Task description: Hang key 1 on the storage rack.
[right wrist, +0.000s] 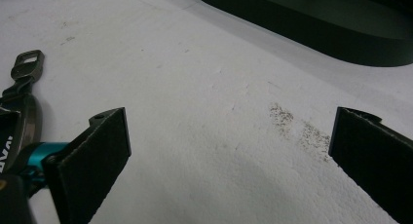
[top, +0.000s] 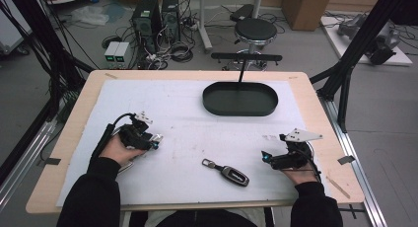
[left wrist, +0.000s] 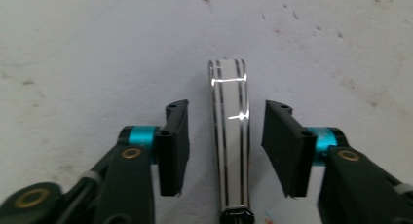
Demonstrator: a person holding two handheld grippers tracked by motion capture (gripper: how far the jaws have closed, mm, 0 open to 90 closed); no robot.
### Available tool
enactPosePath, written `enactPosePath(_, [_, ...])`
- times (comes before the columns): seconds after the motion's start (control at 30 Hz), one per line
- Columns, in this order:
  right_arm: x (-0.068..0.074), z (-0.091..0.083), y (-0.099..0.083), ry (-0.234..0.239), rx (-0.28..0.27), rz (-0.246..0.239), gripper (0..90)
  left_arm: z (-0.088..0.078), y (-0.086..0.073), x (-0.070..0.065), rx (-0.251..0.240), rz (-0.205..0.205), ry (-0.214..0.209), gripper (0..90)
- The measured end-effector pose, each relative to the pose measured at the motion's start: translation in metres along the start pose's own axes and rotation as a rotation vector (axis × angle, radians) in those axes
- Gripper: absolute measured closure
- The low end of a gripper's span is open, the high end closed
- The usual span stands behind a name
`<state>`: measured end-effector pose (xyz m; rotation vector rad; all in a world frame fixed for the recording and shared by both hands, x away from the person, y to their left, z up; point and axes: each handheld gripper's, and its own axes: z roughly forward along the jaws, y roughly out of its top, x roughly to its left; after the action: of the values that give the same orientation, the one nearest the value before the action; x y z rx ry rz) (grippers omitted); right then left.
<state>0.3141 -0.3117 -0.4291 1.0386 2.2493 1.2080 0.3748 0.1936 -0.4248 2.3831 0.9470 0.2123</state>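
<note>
- The left gripper [top: 154,141] sits low over the white mat [top: 187,113] at the near left of the table [top: 315,118], held in the person's left hand [top: 118,149]
- In the left gripper view its two black pads [left wrist: 173,146] stand on either side of a shiny chrome bar [left wrist: 231,136] with dark stripes along its length; a narrow gap shows on each side, so the jaws are open around it and not pressing on it
- The chrome bar lies flat on the mat with its rounded tip pointing away from the gripper; a dark knob sits at its near end
- The right gripper [top: 266,157] rests at the near right of the mat in the right hand [top: 300,173], a grey three-cornered plate on top
- In the right gripper view its jaws are spread wide with bare mat between them
- A key fob [top: 231,173] with a metal clip lies on the mat near the front edge, between the two grippers and closer to the right one, touching neither
- A dark oval tray [top: 268,104] stands at the far side of the mat, right of centre, well apart from both grippers
</note>
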Motion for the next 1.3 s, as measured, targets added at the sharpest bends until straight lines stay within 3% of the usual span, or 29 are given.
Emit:
enactPosePath(0.07, [0.0,0.0,0.0,0.001,0.003,-0.003,0.8,0.0,0.0,0.0,0.001,0.001,0.021,61.0])
enactPosePath(0.13, [0.0,0.0,0.0,0.001,0.002,-0.005,0.8,-0.001,-0.001,0.002,-0.002,-0.009,0.003,73.1])
enactPosePath(0.17, [0.0,0.0,0.0,0.001,0.001,-0.002,0.8,-0.002,-0.001,0.003,0.0,-0.005,-0.007,74.1])
enactPosePath(0.33, [0.0,0.0,0.0,-0.001,-0.002,-0.003,0.8,-0.002,-0.001,0.003,-0.002,0.002,-0.007,74.4])
enactPosePath(0.47, [0.0,0.0,0.0,-0.002,0.007,-0.003,0.8,-0.003,-0.001,0.002,-0.026,0.034,-0.025,74.4])
enactPosePath(0.6, [0.0,0.0,-0.001,-0.012,0.004,-0.008,0.8,-0.009,-0.001,0.004,-0.063,0.018,-0.058,74.5])
enactPosePath(0.8, [0.0,0.0,0.0,-0.012,0.001,-0.009,0.9,-0.026,0.001,0.007,-0.107,0.003,-0.032,74.5])
enactPosePath(0.9, [-0.001,-0.001,0.0,-0.014,-0.003,-0.011,0.8,-0.038,0.009,0.007,-0.145,0.009,-0.018,74.5])
enactPosePath(1.1, [-0.001,-0.001,0.0,-0.015,-0.003,-0.007,0.8,-0.065,0.037,0.006,-0.304,0.003,-0.034,74.6])
enactPosePath(1.3, [-0.002,-0.003,0.0,-0.009,-0.023,0.002,0.8,-0.074,0.067,-0.001,-0.36,0.036,-0.039,74.5])
